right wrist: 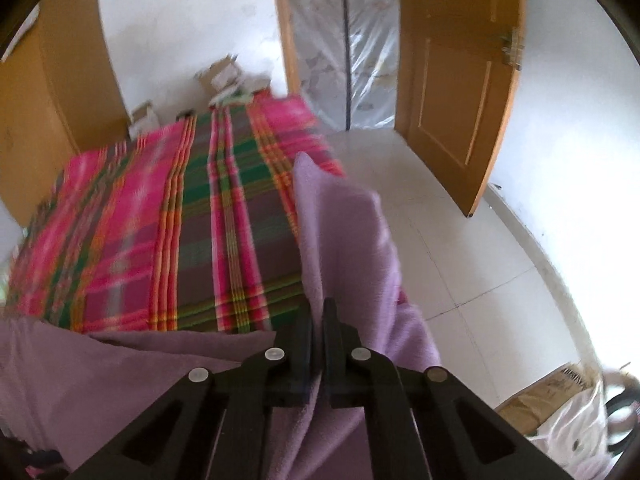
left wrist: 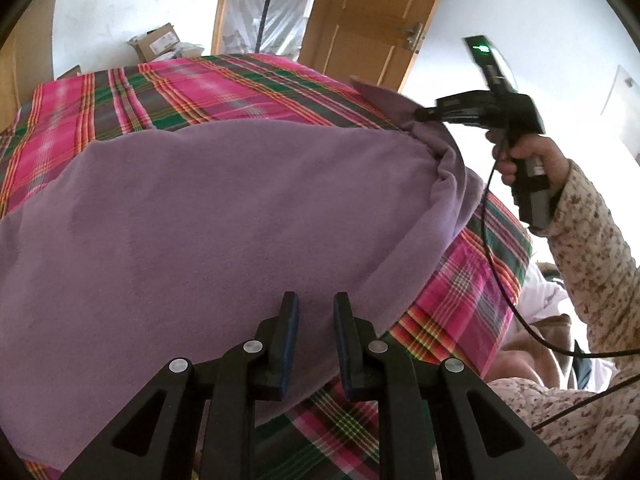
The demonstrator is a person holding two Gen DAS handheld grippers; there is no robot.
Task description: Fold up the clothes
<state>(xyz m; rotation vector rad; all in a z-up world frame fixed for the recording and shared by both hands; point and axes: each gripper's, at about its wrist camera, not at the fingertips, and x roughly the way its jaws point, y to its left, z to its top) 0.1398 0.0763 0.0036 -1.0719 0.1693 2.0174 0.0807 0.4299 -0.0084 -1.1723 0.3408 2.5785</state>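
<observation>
The bed (left wrist: 224,88), covered in a pink, green and orange plaid sheet, is carrying the purple cloth (left wrist: 208,216), which is spreading over most of the near half. The far half of the bed is lying bare in the right wrist view, giving open room there. The bed's right edge is dropping to a pale tiled floor (right wrist: 460,248), clear as far as the open wooden door (right wrist: 456,92). Cardboard boxes (left wrist: 156,42) are sitting beyond the far end, against the white wall.

The left tool (left wrist: 316,312) is hovering over the cloth's near edge with its blue-padded fingers apart and nothing between them. The right tool (right wrist: 319,320) is pinching a bunched fold of the cloth, its fingers closed tightly on it; the left wrist view is showing this tool (left wrist: 420,114) at the cloth's far right corner, lifting it so that it gathers into wrinkles, with a flap standing up past the tip. A hand (left wrist: 520,156) in a floral sleeve is gripping its handle.

The cloth is looking soft, plain and mostly smooth apart from that raised corner
</observation>
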